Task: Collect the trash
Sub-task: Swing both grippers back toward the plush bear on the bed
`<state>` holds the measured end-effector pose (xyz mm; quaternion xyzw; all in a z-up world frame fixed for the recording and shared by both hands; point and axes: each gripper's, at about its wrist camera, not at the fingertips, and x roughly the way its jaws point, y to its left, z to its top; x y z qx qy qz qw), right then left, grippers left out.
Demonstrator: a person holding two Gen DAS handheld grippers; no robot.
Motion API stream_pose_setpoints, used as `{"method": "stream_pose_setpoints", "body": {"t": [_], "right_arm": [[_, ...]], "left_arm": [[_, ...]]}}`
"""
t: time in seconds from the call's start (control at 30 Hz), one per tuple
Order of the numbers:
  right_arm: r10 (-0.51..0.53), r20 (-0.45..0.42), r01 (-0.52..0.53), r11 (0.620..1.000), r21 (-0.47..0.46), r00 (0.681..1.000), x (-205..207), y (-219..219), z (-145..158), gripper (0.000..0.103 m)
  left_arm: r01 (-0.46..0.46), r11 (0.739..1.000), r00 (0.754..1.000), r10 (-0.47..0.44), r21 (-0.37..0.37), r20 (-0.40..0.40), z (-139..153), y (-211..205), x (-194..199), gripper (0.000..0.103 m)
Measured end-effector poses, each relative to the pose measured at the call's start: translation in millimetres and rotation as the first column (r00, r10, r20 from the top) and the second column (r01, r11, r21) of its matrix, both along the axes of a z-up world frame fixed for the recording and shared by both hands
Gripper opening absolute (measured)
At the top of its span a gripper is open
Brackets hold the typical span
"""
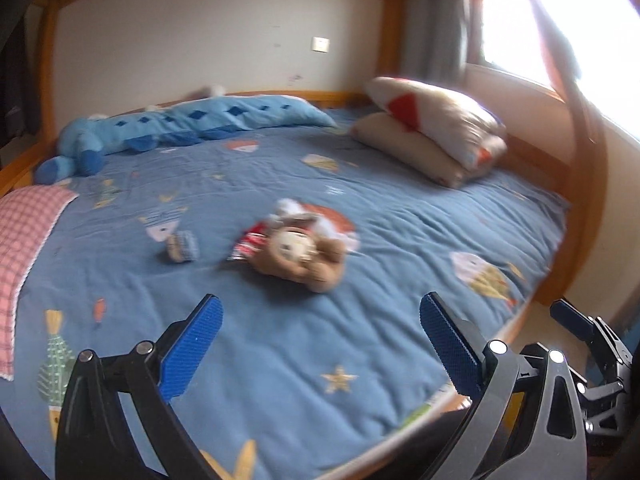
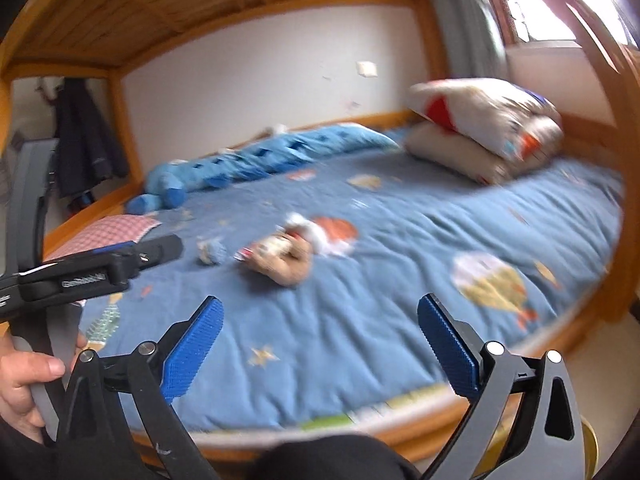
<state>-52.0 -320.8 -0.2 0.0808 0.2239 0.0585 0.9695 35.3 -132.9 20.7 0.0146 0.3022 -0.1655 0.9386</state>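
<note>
On the blue bedspread [image 1: 360, 300] lie a red-and-white snack wrapper [image 1: 251, 243], partly under a brown teddy bear [image 1: 304, 256], a crumpled white tissue [image 1: 289, 207] behind the bear, and a small crumpled blue-and-tan wrapper [image 1: 183, 246] to the left. They also show in the right wrist view: the red wrapper [image 2: 245, 255], the small wrapper [image 2: 211, 251], the bear [image 2: 286, 261]. My left gripper [image 1: 320, 344] is open and empty, above the bed's near part. My right gripper [image 2: 320, 344] is open and empty, short of the trash. The left gripper's side shows in the right wrist view [image 2: 120, 258].
A long blue plush toy [image 1: 192, 128] lies along the far wall. Two stacked pillows [image 1: 436, 132] sit at the back right. A pink checked pillow [image 1: 24, 256] is at the left. Wooden bunk frame posts [image 1: 588, 160] stand at the right, by a bright window.
</note>
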Motion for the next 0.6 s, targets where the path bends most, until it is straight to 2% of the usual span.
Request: {"method": "stream_pose_setpoints", "body": {"t": [0.17, 0.3, 0.6], "right_arm": [[0.074, 0.035, -0.073, 0.997, -0.036, 0.997, 29, 28, 6, 0.094], [0.126, 0.0, -0.125, 0.991, -0.051, 0.992, 57, 43, 5, 0.094], [0.179, -0.045, -0.18, 0.983, -0.032, 0.983, 112, 58, -8, 0.094]], "left_arm": [[-0.066, 0.998, 0.998, 0.066, 0.014, 0.001, -2, 24, 15, 0.099], [-0.099, 0.995, 0.995, 0.1, 0.018, -0.005, -6, 38, 31, 0.099], [-0.144, 0.99, 0.986, 0.143, 0.0, -0.083, -32, 55, 79, 0.099]]}}
